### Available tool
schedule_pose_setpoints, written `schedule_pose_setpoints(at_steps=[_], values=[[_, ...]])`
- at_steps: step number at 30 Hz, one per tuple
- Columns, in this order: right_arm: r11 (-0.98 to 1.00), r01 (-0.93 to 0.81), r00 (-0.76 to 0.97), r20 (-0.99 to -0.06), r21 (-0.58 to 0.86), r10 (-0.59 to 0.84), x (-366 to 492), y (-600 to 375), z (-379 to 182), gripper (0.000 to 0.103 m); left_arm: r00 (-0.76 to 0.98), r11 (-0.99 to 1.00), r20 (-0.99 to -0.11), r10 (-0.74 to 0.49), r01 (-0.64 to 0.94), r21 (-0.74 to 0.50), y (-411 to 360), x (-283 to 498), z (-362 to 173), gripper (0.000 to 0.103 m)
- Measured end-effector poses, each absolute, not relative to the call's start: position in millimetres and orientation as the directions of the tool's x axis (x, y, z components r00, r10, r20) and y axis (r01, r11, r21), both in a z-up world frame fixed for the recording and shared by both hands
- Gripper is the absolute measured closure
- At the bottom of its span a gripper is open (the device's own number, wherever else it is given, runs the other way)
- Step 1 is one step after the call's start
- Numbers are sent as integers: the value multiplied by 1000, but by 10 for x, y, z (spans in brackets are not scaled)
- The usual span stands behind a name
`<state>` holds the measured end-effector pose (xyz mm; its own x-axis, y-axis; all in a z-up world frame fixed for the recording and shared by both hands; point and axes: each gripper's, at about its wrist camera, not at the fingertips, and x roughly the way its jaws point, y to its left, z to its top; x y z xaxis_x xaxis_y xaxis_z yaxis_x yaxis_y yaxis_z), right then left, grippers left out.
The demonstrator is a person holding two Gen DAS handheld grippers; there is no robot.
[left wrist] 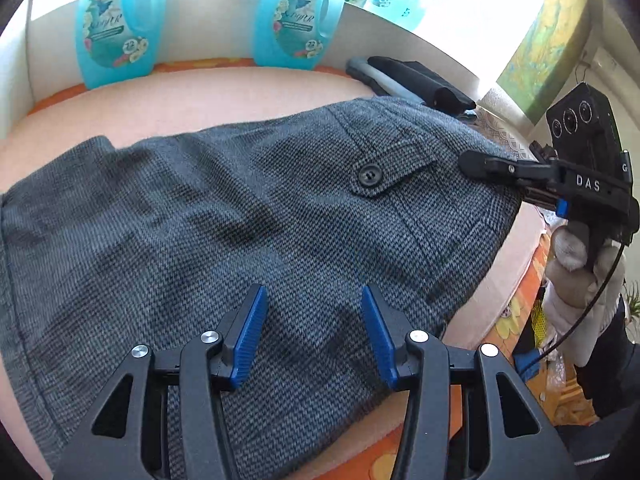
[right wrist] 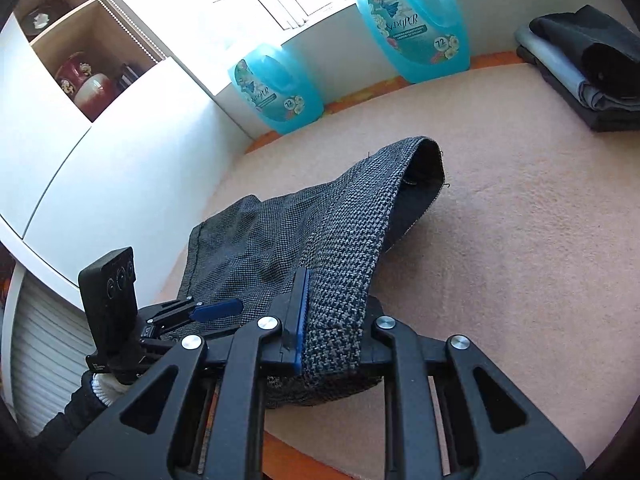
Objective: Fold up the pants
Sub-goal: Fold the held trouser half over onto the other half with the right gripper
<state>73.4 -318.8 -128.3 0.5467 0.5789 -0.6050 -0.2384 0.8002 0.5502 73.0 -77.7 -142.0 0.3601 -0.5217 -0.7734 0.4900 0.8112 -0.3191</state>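
Observation:
Grey tweed pants (left wrist: 240, 220) lie spread on a peach cover (left wrist: 200, 96), back pocket and button (left wrist: 370, 175) facing up. My left gripper (left wrist: 314, 320) hovers over the middle of the cloth, open, its blue pads apart with nothing pinched. At the right, my right gripper (left wrist: 470, 164) is shut on the pants' waist edge. In the right wrist view, the right gripper (right wrist: 332, 320) holds the waistband lifted, and the pants (right wrist: 280, 232) drape from it down to the cover (right wrist: 500, 220). Fabric hides its right finger. The left gripper (right wrist: 218, 308) shows at the lower left, over the cloth.
Two blue detergent bottles (left wrist: 116, 28) (left wrist: 298, 20) stand against the white back wall. A stack of folded dark clothes (right wrist: 584, 68) sits at the far right corner. A shelf with vases (right wrist: 80, 64) is on the left. An orange patterned edge (left wrist: 516, 312) borders the cover.

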Motion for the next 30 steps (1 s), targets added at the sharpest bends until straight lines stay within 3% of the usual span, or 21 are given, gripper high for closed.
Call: schedule_pose_setpoints(at_steps=[4, 10, 17, 23, 30], values=[[799, -261, 552, -595, 542, 584, 717, -3049, -1181, 87, 359, 812, -772, -524, 484, -326, -732, 687, -1568, 56], [801, -311, 565, -578, 511, 588, 704, -2808, -955, 87, 421, 832, -748, -513, 457, -313, -553, 620, -1348, 56], [794, -381, 564, -561, 474, 606, 702, -2481, -713, 87, 533, 907, -749, -393, 360, -220, 12, 420, -1216, 56], [780, -456, 536, -568, 429, 625, 703, -2142, -559, 87, 525, 918, -755, -392, 270, -289, 442, 315, -1522, 57], [759, -543, 482, -607, 360, 632, 707, -1687, -510, 87, 601, 924, -702, -382, 244, -293, 638, 132, -1262, 57]])
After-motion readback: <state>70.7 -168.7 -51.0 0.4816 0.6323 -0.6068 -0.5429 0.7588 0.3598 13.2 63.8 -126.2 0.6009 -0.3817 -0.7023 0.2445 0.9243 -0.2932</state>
